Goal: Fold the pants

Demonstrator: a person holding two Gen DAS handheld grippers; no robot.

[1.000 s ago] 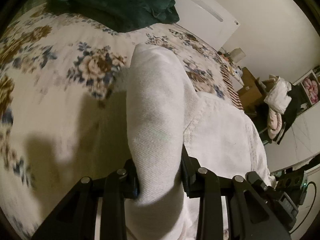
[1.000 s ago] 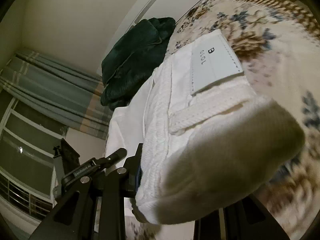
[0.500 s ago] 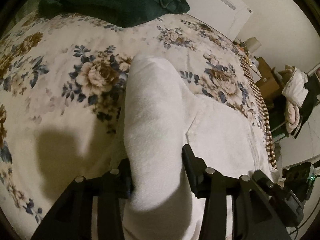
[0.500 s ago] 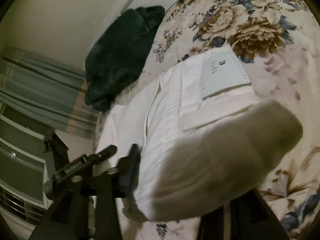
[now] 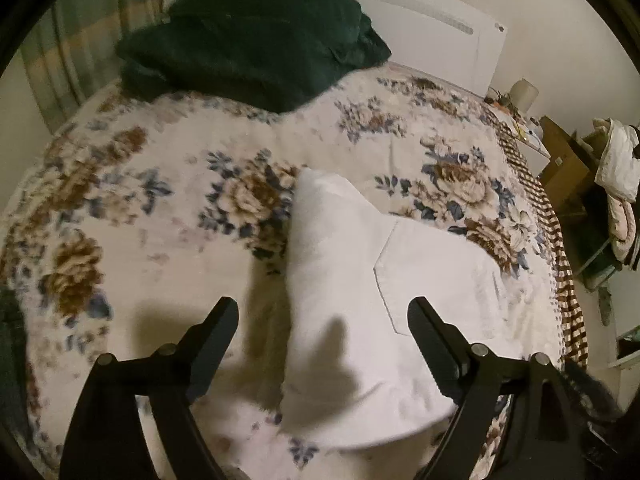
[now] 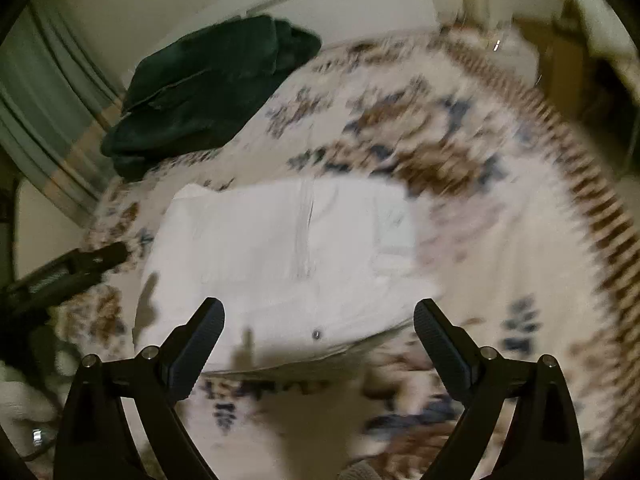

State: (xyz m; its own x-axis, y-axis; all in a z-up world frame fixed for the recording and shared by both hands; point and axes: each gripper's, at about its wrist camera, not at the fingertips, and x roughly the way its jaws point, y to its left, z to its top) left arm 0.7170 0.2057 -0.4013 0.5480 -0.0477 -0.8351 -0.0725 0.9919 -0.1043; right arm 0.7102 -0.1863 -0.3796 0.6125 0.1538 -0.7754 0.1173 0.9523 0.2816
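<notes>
While both sets of tongs stand spread wide with nothing between their fingers, the left gripper [image 5: 322, 312] hangs above the near edge of the white pants [image 5: 384, 300], which lie folded on the floral bedspread [image 5: 120, 208] just ahead of its tips, a back pocket showing toward 2 o'clock. Seen from the right wrist, the right gripper [image 6: 318, 314] hovers over the same folded pants [image 6: 280, 248], a small metal button [image 6: 316, 334] at 12 o'clock just beyond its fingers, and the other tool's black body shows at 9 o'clock. Farther off, at 11 o'clock in both views, a dark green blanket [image 5: 248, 36] lies heaped by the white headboard [image 5: 440, 36], with striped curtains [image 6: 44, 120] at the left; the right view is blurred.
</notes>
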